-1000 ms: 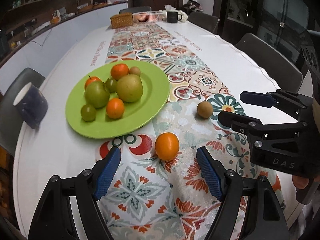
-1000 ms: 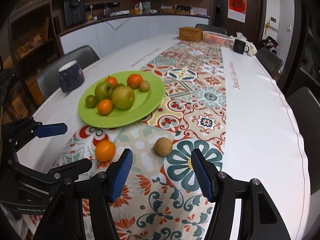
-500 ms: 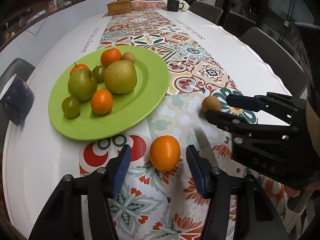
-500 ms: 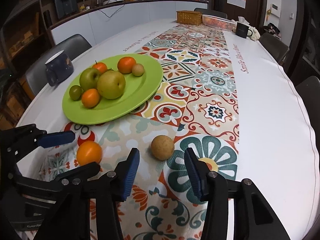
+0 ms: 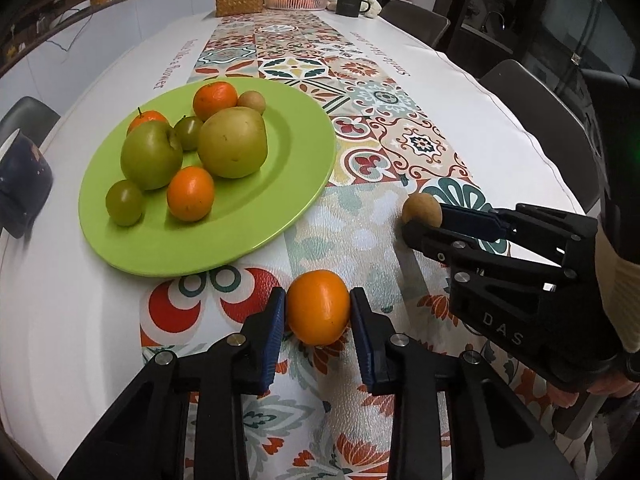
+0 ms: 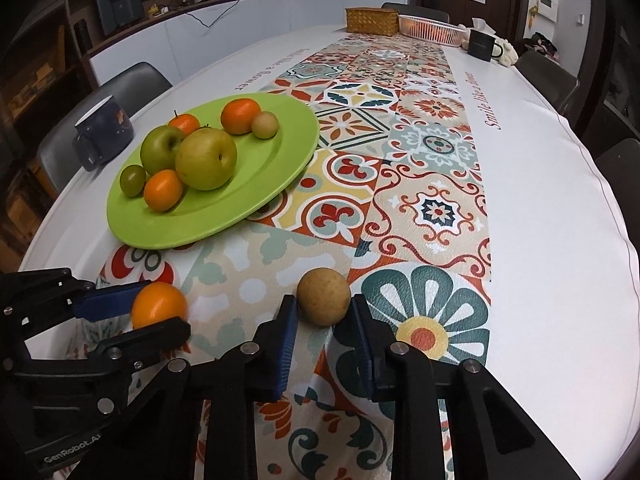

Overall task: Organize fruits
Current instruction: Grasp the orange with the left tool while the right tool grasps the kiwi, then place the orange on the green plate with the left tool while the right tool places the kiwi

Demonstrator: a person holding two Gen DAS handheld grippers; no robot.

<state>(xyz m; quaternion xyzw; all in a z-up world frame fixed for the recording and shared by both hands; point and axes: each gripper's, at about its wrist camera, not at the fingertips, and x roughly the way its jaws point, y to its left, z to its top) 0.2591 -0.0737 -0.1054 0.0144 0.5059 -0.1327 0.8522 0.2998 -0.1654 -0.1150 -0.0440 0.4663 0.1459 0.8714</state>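
A green plate (image 5: 280,184) holds several fruits: green apples, a yellow pear (image 5: 233,142), oranges and small green ones. It also shows in the right wrist view (image 6: 280,168). My left gripper (image 5: 318,310) is shut on an orange (image 5: 319,306) resting on the patterned runner; the orange also shows in the right wrist view (image 6: 159,305). My right gripper (image 6: 324,308) has closed around a small brown fruit (image 6: 324,296) on the runner, both pads touching it. That brown fruit (image 5: 421,208) shows between the right fingers in the left wrist view.
A dark blue mug (image 6: 105,130) stands left of the plate. At the table's far end are a wicker box (image 6: 372,21), a white basket (image 6: 432,28) and a black mug (image 6: 482,44). Chairs (image 5: 532,92) line the table's sides.
Both grippers moved forward and down and closed: the left onto the orange, the right onto the brown fruit. The fruits stay on the runner.
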